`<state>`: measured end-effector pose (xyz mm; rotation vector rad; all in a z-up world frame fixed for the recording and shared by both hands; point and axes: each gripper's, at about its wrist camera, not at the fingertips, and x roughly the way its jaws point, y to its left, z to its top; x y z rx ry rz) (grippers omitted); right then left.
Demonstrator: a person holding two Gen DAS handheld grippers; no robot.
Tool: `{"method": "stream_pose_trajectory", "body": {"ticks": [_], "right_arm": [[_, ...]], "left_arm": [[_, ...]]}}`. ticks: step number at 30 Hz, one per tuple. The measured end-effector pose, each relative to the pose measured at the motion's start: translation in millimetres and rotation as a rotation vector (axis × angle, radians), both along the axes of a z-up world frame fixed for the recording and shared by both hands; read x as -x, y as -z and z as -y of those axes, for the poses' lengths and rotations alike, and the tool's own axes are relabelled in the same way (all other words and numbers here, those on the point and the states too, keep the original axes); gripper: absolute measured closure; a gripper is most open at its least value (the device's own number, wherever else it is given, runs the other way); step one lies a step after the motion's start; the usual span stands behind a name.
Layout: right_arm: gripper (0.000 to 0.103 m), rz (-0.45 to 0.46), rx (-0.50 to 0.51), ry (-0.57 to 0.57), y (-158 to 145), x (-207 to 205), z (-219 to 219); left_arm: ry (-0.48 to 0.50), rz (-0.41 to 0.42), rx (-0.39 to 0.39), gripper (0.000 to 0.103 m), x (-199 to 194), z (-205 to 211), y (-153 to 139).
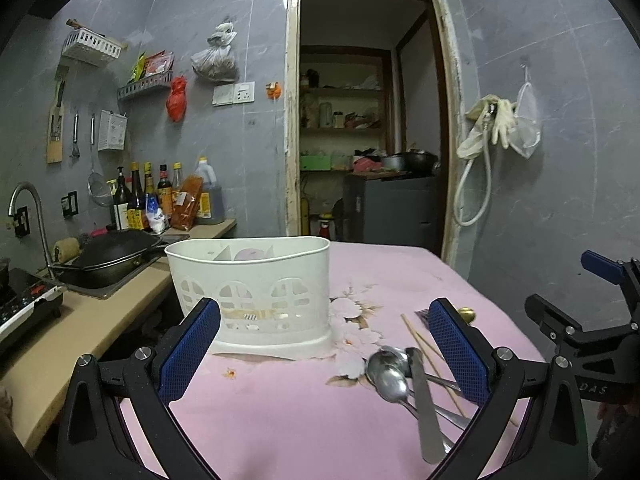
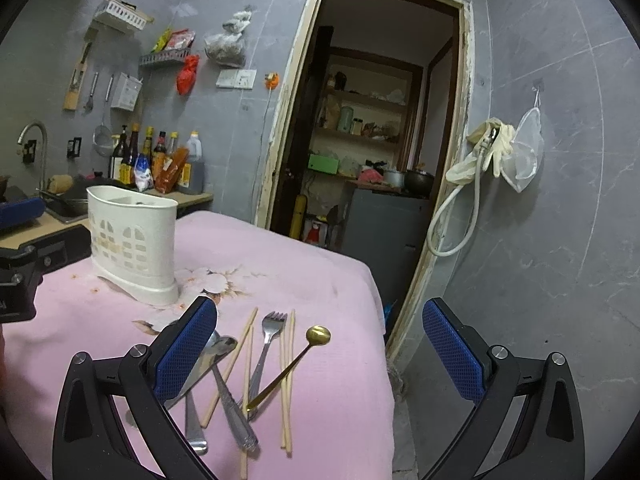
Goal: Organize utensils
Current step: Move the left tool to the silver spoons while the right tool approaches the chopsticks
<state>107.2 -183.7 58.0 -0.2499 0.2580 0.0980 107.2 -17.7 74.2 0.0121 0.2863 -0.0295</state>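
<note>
Grey wall tiles and an open doorway (image 1: 360, 120) backed a tabletop (image 2: 300, 264) under pink floral cloth. On it stood a white utensil holder (image 1: 256, 280), upright, with the loose utensils well to its right: spoons (image 1: 386, 372), chopsticks (image 2: 287, 376), a fork (image 2: 267, 344) and a gold spoon (image 2: 304, 354) (partly overlapping). Left tool (image 1: 324, 356) and right tool (image 2: 320, 356) both gaped wide, holding nothing.

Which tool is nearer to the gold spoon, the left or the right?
Right. The right tool hangs open directly over the gold spoon, which lies between its fingers. The left tool is open further left, facing the white caddy, with the spoon beyond its right finger.
</note>
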Motion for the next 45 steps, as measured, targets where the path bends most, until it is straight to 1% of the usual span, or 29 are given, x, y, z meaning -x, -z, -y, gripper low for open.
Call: {"method": "stream_pose_trajectory", "body": {"ticks": [5,10,12,18,22,26,28,31,34,36,38,39,40,41,42,43,44,45], "right_arm": [[0.0,-0.029,0.012,0.028,3.0,-20.6,-0.6],[0.0,-0.044,0.009,0.059,6.3,-34.0,2.7],[0.0,-0.068,0.017,0.063,9.3,-42.1,3.7],[0.0,-0.133,0.029,0.059,17.5,-59.9,3.9],[0.0,-0.183,0.024,0.066,21.6,-70.8,2.5],[0.0,-0.219,0.047,0.084,25.4,-78.1,0.2],[0.0,-0.241,0.043,0.079,26.5,-80.6,-0.2],[0.0,-0.297,-0.001,0.028,29.4,-86.1,1.8],[0.0,-0.337,-0.01,0.003,33.2,-91.8,2.2],[0.005,-0.355,-0.013,-0.011,35.8,-95.8,3.3],[0.014,-0.382,-0.029,-0.027,38.6,-99.9,4.7],[0.017,-0.396,-0.039,-0.033,40.6,-102.2,5.3],[0.023,-0.414,-0.048,-0.038,42.8,-105.6,6.1],[0.029,-0.433,-0.057,-0.044,45.1,-108.8,6.5],[0.033,-0.445,-0.063,-0.046,46.8,-110.9,6.8],[0.04,-0.468,-0.074,-0.052,49.7,-114.8,7.8],[0.044,-0.483,-0.082,-0.058,51.6,-118.0,8.0],[0.046,-0.494,-0.089,-0.062,53.3,-120.0,8.0]], "left_arm": [[-0.009,-0.063,0.003,0.001,-22.3,-0.1,5.9],[-0.005,-0.129,0.028,0.001,-40.6,-5.4,13.9],[0.003,-0.191,0.037,0.001,-51.3,-6.8,20.2],[0.034,-0.332,0.096,0.001,-74.4,-16.3,35.3],[0.03,-0.38,0.127,0.001,-79.8,-22.6,40.7],[0.044,-0.419,0.164,0.001,-80.9,-30.9,43.0],[0.058,-0.442,0.177,0.001,-83.0,-33.3,44.8],[0.091,-0.494,0.191,0.002,-87.2,-36.5,48.4],[0.128,-0.534,0.206,0.002,-90.7,-38.3,49.3],[0.159,-0.553,0.204,0.002,-93.4,-36.5,49.3],[0.182,-0.564,0.201,0.006,-96.3,-33.0,49.5],[0.192,-0.57,0.199,0.009,-97.9,-31.8,50.2],[0.206,-0.58,0.199,0.015,-100.3,-30.1,51.1],[0.222,-0.594,0.2,0.019,-104.6,-28.4,52.2],[0.24,-0.609,0.202,0.029,-108.3,-27.3,53.6],[0.249,-0.619,0.201,0.038,-111.9,-25.7,55.4],[0.259,-0.63,0.201,0.043,-115.6,-24.3,57.4],[0.271,-0.643,0.201,0.051,-119.9,-23.2,59.1]]}}
